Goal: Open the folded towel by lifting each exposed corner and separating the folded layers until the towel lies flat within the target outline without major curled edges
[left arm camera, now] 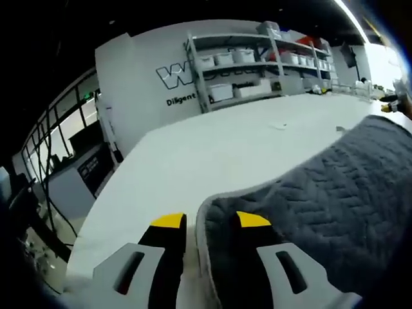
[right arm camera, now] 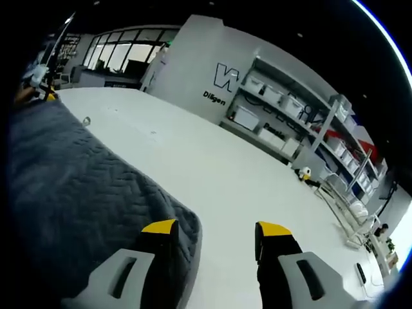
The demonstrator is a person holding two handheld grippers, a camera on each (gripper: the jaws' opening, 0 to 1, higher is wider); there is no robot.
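A grey quilted towel [left arm camera: 335,193] with a pale hem lies on the white table [left arm camera: 212,148]. In the left gripper view it covers the right side, and its near corner edge runs up between my jaws. My left gripper [left arm camera: 210,221] is open, one jaw on bare table and the other over the towel. In the right gripper view the towel [right arm camera: 71,187] covers the left side. My right gripper [right arm camera: 216,228] is open, its left jaw over the towel's corner and its right jaw over bare table [right arm camera: 232,167]. A yellow-tipped shape [left arm camera: 391,106] at the towel's far end looks like the other gripper.
Shelves with white bins [left arm camera: 257,64] stand against the lettered wall behind the table. A small scrap [left arm camera: 278,125] lies on the table. In the right gripper view, small items [right arm camera: 308,174] sit near the table's far edge. Windows and desks lie to the left.
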